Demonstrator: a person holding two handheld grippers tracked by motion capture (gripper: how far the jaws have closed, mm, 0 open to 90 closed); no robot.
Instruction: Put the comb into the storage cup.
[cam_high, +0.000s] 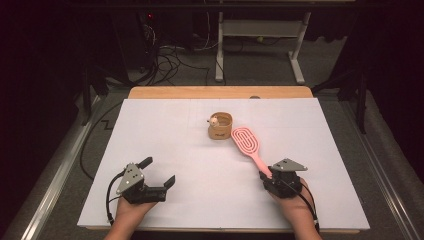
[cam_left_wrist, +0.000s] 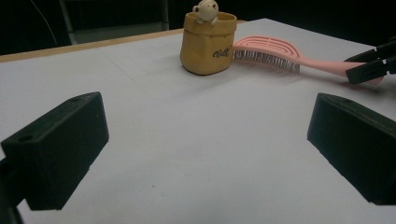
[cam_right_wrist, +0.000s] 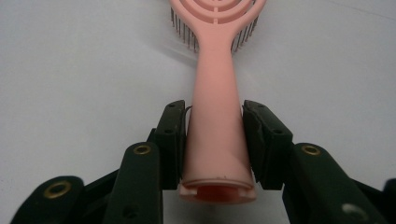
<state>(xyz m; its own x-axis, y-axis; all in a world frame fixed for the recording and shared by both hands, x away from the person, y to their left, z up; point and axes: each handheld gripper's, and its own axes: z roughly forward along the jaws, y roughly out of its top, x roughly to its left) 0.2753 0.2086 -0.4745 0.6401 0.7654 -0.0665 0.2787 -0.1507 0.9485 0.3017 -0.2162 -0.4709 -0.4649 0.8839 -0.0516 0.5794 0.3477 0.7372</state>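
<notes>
Right gripper has the pink hairbrush by the end of its handle, jaws pressed in on both sides of it; the right gripper view puts the two black pads flat against the handle's flanks, the open butt end of the handle poking out just behind them; the brush head points away toward the far side of the table, bristles down on the white surface; in the high view the brush runs diagonally from that gripper, near the table's right front, up to the middle, and its head comes to rest just beside a small yellow pot with a little figure peeking over the rim; from the left gripper view the brush head seems to touch the pot's side, though I cannot tell for certain; left gripper sits at the table's left front, jaws spread wide and holding nothing, well apart from both the brush and the pot; a hand grips its body from below.
</notes>
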